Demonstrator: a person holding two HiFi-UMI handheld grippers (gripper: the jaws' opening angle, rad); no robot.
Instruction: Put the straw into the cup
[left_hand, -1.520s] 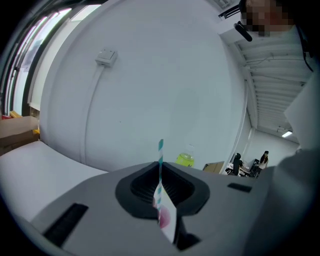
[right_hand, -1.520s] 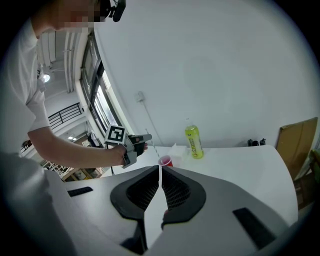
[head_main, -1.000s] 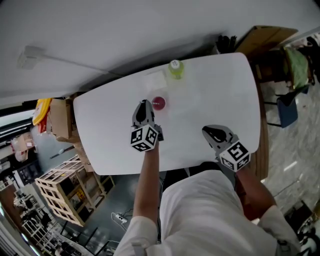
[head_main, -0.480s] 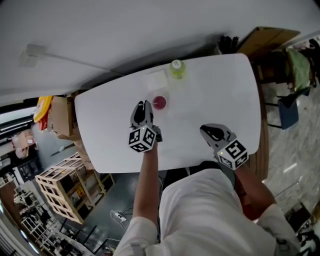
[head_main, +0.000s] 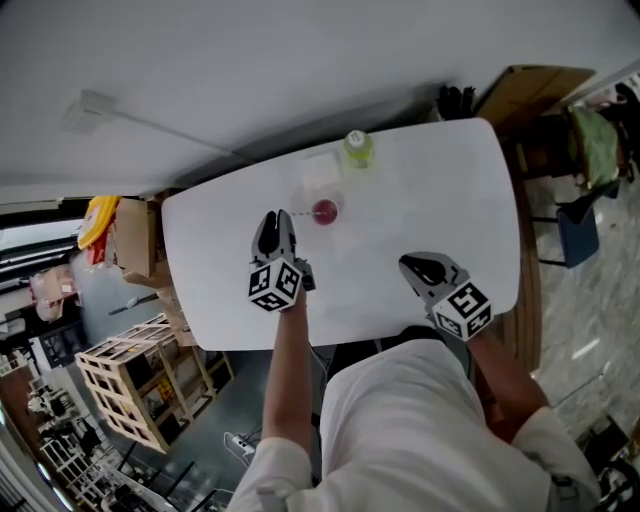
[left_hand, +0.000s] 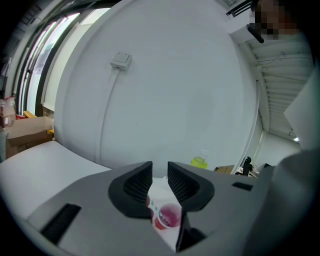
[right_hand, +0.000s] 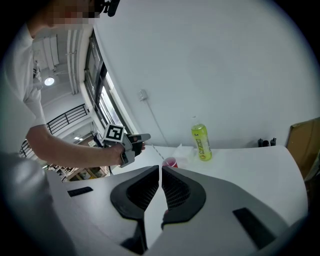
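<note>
A small clear cup (head_main: 324, 211) with red drink stands mid-table, also in the left gripper view (left_hand: 167, 216) and the right gripper view (right_hand: 170, 162). My left gripper (head_main: 276, 218) hovers just left of the cup, its jaws nearly together (left_hand: 160, 182). In the right gripper view a thin pale straw (right_hand: 156, 152) slants from the left gripper (right_hand: 143, 137) down toward the cup's rim; I cannot see it between the jaws in the left gripper view. My right gripper (head_main: 412, 264) rests near the front right, jaws shut (right_hand: 160, 175) on nothing.
A green bottle (head_main: 357, 148) stands at the table's far edge, and a white napkin (head_main: 320, 172) lies between it and the cup. The white table (head_main: 440, 190) meets a wall behind. Boxes and a wooden crate (head_main: 130, 385) stand on the floor at left.
My left gripper has drawn back a little to the left, widening the gap to the cup. The right gripper has stayed in place.
</note>
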